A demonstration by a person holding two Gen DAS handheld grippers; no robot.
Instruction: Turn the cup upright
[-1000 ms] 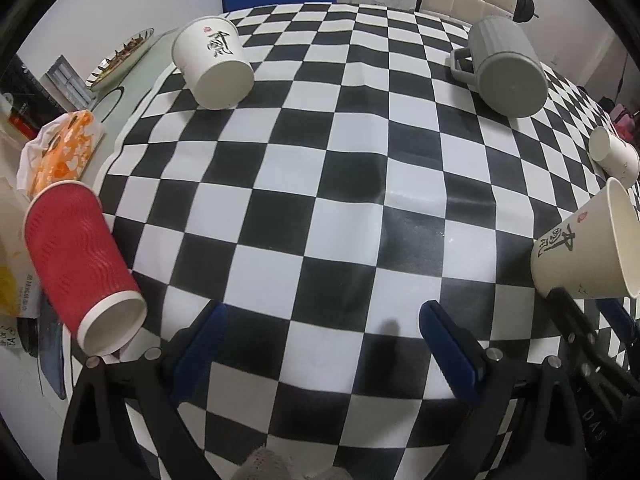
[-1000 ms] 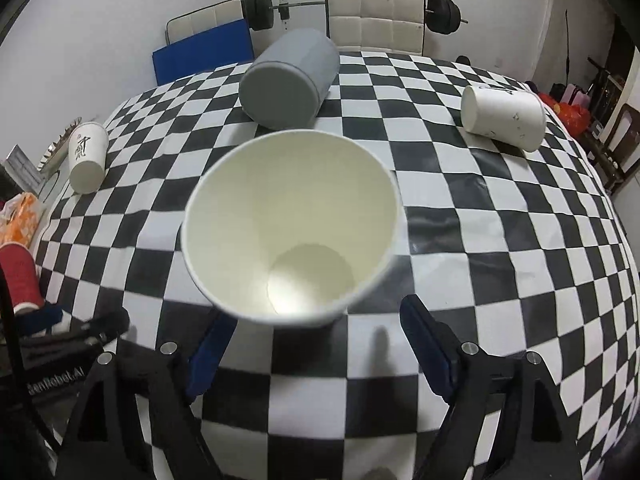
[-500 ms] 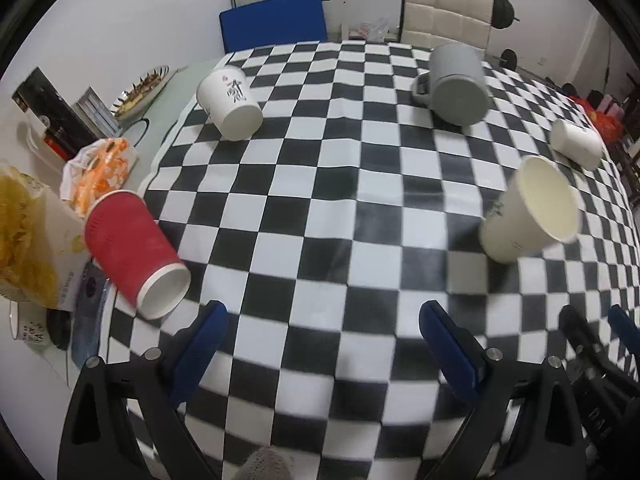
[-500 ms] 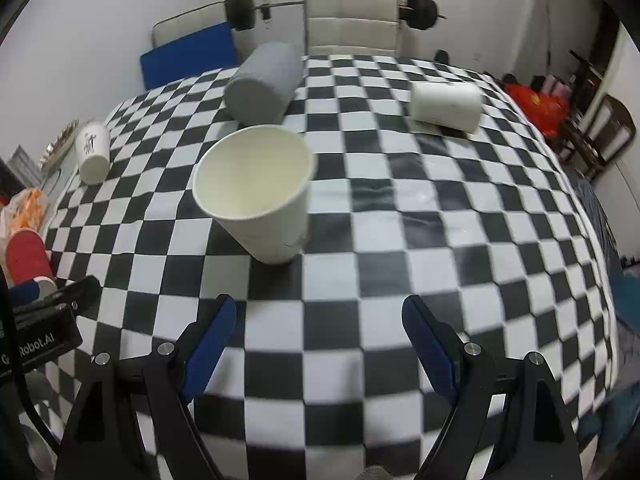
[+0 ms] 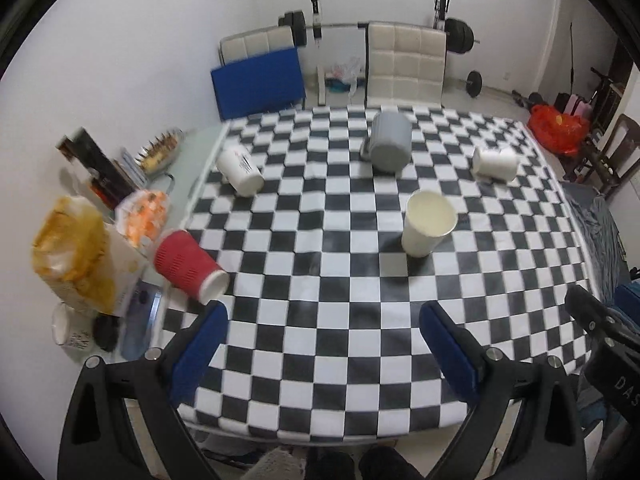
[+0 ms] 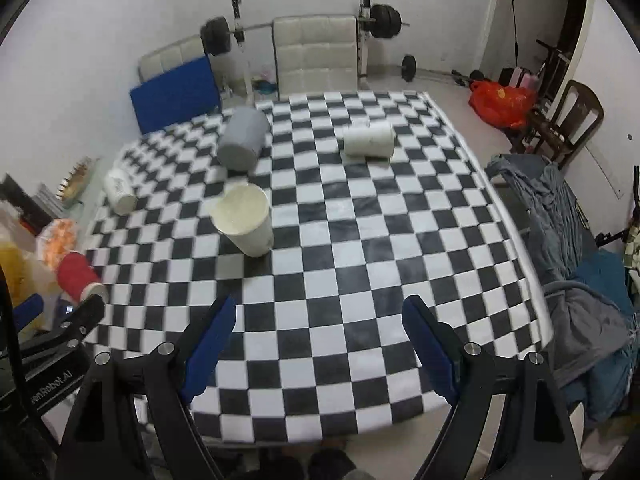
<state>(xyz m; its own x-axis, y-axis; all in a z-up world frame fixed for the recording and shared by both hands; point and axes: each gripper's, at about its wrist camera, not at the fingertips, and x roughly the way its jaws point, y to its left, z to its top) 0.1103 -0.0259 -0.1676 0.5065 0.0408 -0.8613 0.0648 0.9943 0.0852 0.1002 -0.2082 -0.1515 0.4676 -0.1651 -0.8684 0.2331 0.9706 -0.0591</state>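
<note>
One white paper cup (image 5: 427,224) stands upright near the middle of the checkered table (image 5: 320,344). Four vessels lie on their sides: two white cups (image 5: 241,171) (image 5: 494,163), one red cup (image 5: 188,263), one grey mug (image 5: 390,142). Left gripper (image 5: 322,344) and right gripper (image 6: 318,338) are both spread, holding nothing.

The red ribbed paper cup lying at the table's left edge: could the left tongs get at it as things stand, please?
Probably yes. The red ribbed paper cup lies on its side just ahead and left of the left tongs, which are open and empty. Nothing stands between them, though a snack bag crowds its far side.
</note>
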